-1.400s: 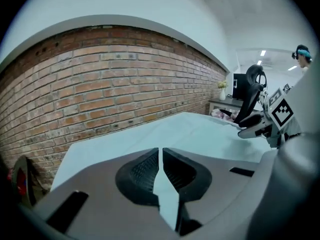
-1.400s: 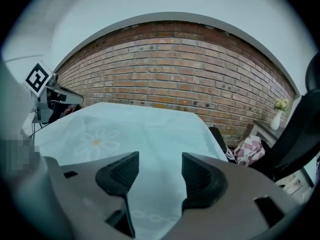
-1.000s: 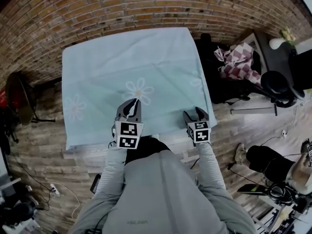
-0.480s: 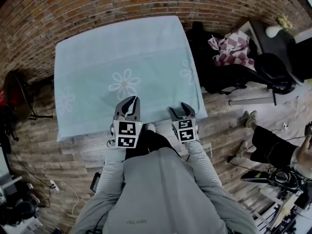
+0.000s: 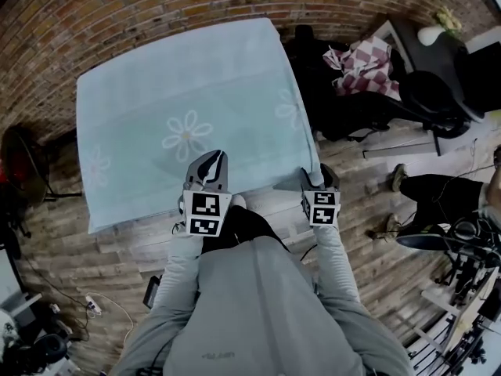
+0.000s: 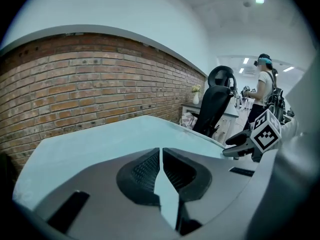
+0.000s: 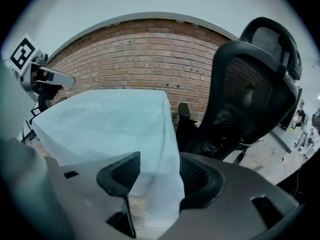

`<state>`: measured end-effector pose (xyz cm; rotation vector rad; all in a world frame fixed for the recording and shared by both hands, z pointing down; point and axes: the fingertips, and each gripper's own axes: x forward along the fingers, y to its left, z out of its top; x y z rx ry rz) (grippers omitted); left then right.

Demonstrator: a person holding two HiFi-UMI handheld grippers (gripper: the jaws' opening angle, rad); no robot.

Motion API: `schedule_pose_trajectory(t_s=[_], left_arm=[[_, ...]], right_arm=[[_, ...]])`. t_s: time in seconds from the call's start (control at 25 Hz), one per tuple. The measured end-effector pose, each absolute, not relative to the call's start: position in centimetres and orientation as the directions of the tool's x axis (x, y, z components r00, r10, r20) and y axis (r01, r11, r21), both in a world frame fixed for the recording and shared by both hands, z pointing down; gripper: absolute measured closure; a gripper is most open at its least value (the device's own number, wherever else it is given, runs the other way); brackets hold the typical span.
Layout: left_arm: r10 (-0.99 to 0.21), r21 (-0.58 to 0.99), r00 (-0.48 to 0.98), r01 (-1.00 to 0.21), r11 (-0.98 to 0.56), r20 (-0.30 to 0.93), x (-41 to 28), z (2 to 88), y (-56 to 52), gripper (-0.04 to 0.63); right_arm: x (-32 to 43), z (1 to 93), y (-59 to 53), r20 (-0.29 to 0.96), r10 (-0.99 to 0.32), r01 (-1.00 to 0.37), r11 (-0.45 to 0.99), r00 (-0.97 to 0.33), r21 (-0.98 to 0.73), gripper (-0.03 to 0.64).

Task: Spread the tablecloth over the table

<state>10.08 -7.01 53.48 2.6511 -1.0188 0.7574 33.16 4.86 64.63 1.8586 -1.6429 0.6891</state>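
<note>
Pale-blue tablecloth point(image 5: 180, 92) w/ white daisy print lies spread over the table, far edge close to the brick wall point(image 5: 156, 6) and left edge hanging toward the wood floor point(image 5: 117, 241). L gripper point(image 5: 213, 157) sits over the cloth's near-centre part; its own view shows the jaws pressed almost together, w/ a thin sliver of cloth pinched btwn the pads. R gripper point(image 5: 315, 177) is at the near right corner; its jaws stand further apart but clamp a bunched fold of that corner, which fills the gap, touches both pads and hangs down through them. Cloth rises slightly toward the R gripper. Black office chair point(image 5: 438, 100) and a red-checked fabric point(image 5: 360, 57) are right of the table, apart from the cloth.
</note>
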Motion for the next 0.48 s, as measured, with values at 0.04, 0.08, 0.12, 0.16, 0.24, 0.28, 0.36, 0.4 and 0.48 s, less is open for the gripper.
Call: schedule_pose_trajectory(t_s=[0.04, 0.08, 0.12, 0.16, 0.24, 0.28, 0.36, 0.4, 0.48], left_arm=[[-0.557, 0.007, 0.639, -0.660, -0.751, 0.530, 10.6, 53.6, -6.9, 0.568], [-0.547, 0.009, 0.648, -0.649, -0.761, 0.530, 11.2, 53.7, -6.7, 0.568], [-0.537, 0.010, 0.656, -0.638, -0.770, 0.531, 11.8, 53.8, -6.6, 0.568], [-0.528, 0.011, 0.663, -0.628, -0.778, 0.530, 12.4, 53.8, -6.5, 0.568], [-0.513, 0.016, 0.676, -0.612, -0.791, 0.528, 13.5, 53.9, -6.3, 0.568], [-0.506, 0.018, 0.683, -0.604, -0.797, 0.527, 13.9, 53.9, -6.2, 0.568], [-0.491, 0.021, 0.695, -0.588, -0.809, 0.525, 14.8, 54.0, -5.9, 0.568], [-0.484, 0.024, 0.701, -0.580, -0.814, 0.525, 15.2, 54.0, -5.8, 0.568], [-0.471, 0.026, 0.710, -0.566, -0.824, 0.523, 15.8, 54.0, -5.5, 0.568]], right_arm=[[34.1, 65.0, 5.4, 0.708, -0.695, -0.992, -0.107, 0.123, 0.068, 0.379], [34.6, 65.2, 5.8, 0.713, -0.692, -0.992, -0.111, 0.116, 0.054, 0.371], [34.7, 65.3, 5.9, 0.714, -0.693, -0.994, -0.101, 0.100, 0.041, 0.371], [34.6, 65.3, 5.9, 0.717, -0.693, -0.996, -0.079, 0.083, 0.039, 0.382], [34.5, 65.4, 5.7, 0.726, -0.683, -0.997, -0.034, 0.075, 0.071, 0.466], [34.5, 65.4, 5.7, 0.730, -0.678, -0.996, -0.031, 0.080, 0.081, 0.554], [34.7, 65.4, 5.8, 0.731, -0.678, -0.997, -0.047, 0.080, 0.065, 0.555], [34.7, 65.3, 5.8, 0.730, -0.679, -0.997, -0.047, 0.075, 0.059, 0.554], [35.1, 65.2, 6.0, 0.735, -0.672, -0.996, -0.026, 0.084, 0.090, 0.568]])
